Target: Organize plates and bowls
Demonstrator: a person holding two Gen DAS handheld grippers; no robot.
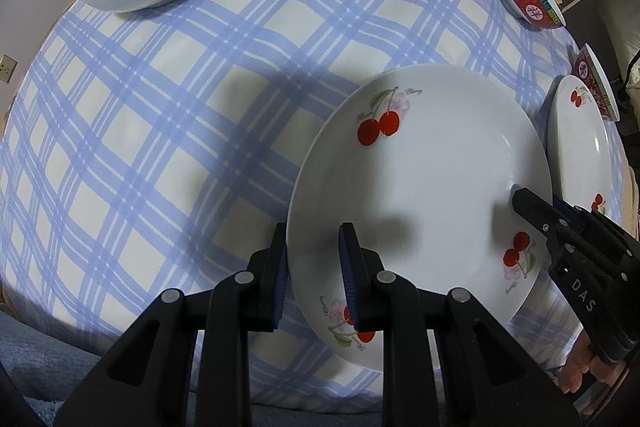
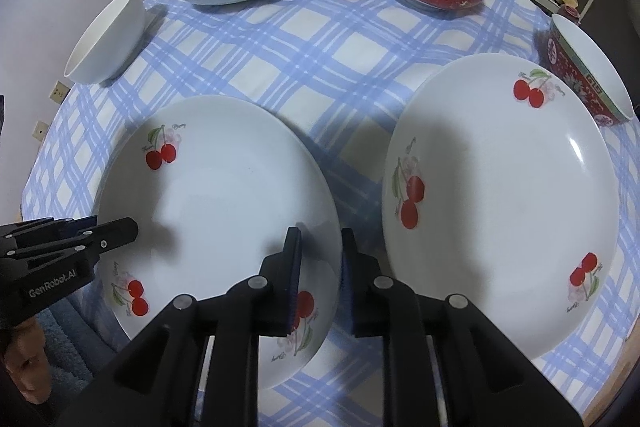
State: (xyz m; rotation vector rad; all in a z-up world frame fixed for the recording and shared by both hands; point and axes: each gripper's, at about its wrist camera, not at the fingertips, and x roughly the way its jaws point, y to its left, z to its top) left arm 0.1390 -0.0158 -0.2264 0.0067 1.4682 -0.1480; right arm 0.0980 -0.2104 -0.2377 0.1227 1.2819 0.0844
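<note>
White cherry plate (image 2: 224, 195) is sitting at the worktop's (image 2: 320, 39) near edge, both grippers' fingers straddling its rim, neither visibly clamping; nothing is stacked yet, other plates and bowls remaining scattered.

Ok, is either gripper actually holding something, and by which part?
Both straddle the white cherry-print ceramic plate: left gripper at one rim, right gripper at the opposite rim. Whether the pads press cannot be told.

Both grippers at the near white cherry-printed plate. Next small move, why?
Probably squeeze both shut on the rim: left gripper and right gripper straddle opposite edges of the white cherry-printed ceramic plate, but a firm pinch isn't evident; lifting now might slip.
</note>
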